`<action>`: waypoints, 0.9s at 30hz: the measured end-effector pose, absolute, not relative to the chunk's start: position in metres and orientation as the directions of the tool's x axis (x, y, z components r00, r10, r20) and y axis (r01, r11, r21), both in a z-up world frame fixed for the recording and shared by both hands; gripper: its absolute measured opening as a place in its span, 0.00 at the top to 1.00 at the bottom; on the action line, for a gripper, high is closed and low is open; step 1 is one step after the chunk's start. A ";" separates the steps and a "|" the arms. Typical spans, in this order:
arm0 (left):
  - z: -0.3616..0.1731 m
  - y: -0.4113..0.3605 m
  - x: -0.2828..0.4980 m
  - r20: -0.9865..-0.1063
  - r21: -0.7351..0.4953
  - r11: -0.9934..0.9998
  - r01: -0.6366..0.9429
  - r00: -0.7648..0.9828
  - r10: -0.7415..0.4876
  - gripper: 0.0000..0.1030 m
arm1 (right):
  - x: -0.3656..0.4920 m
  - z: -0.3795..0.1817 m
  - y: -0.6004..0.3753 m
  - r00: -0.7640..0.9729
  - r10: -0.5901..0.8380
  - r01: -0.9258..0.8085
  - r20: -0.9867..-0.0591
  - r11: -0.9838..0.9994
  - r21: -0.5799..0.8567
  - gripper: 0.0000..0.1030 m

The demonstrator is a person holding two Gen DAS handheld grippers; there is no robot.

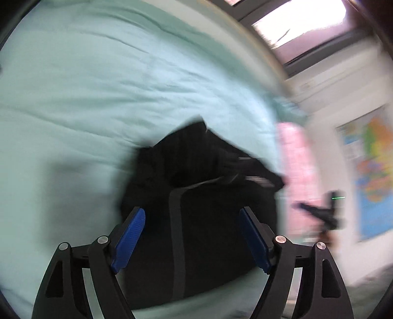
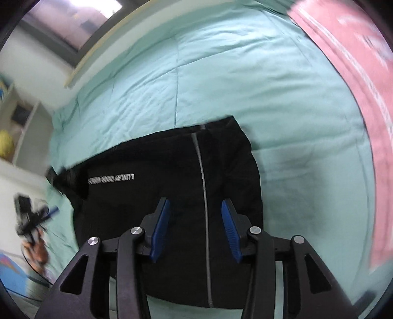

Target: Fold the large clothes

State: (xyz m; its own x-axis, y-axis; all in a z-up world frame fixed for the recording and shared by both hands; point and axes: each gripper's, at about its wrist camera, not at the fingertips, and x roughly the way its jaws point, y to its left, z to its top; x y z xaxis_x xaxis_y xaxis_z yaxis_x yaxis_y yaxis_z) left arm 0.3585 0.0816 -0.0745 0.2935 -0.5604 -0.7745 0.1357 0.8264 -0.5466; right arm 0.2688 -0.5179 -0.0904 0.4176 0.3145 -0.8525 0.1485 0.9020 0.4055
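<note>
I see both the left gripper and right gripper fingers spread, empty, above the black jacket, bunched at lower centre on the quilted mint bed cover.

mint bedsheet | pink cloth | wall map | window

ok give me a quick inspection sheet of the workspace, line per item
surface: bed with mint green cover, creased
job's things: black garment with grey stripe, lying bunched on the cover
clutter: pink fabric along the bed's edge
grippers: left gripper open above the garment, empty; right gripper open above it, empty
cables: nothing seen
surroundings: window, wall map, shelf unit; views motion-blurred
</note>
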 end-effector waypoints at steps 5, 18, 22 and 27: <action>-0.103 0.074 0.394 -0.834 -0.461 0.885 0.060 0.313 -0.455 0.23 | 0.301 -0.107 -0.502 0.393 0.150 0.080 -0.907 0.977 0.196 0.54; -0.163 0.054 0.468 -0.801 -0.573 0.817 0.071 0.164 -0.576 0.23 | 0.367 -0.173 -0.538 0.333 0.177 0.031 -0.926 0.980 0.198 0.54; -0.175 0.044 0.477 -0.820 -0.549 0.834 0.060 0.154 -0.551 0.29 | 0.376 -0.191 -0.557 0.315 0.348 0.072 -0.883 0.919 0.388 0.54; -0.164 0.042 0.467 -0.854 -0.472 0.877 0.085 0.202 -0.479 0.75 | 0.364 -0.178 -0.558 0.381 0.343 0.065 -0.858 0.917 0.395 0.82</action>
State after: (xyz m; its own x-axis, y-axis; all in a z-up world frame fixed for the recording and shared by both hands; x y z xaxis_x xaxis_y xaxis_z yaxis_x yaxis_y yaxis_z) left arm 0.4668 0.0416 -0.1637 0.2024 -0.4792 -0.8541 0.0853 0.8774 -0.4721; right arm 0.3644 -0.5581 -0.1777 0.3813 0.3430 -0.8585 0.0645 0.9165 0.3948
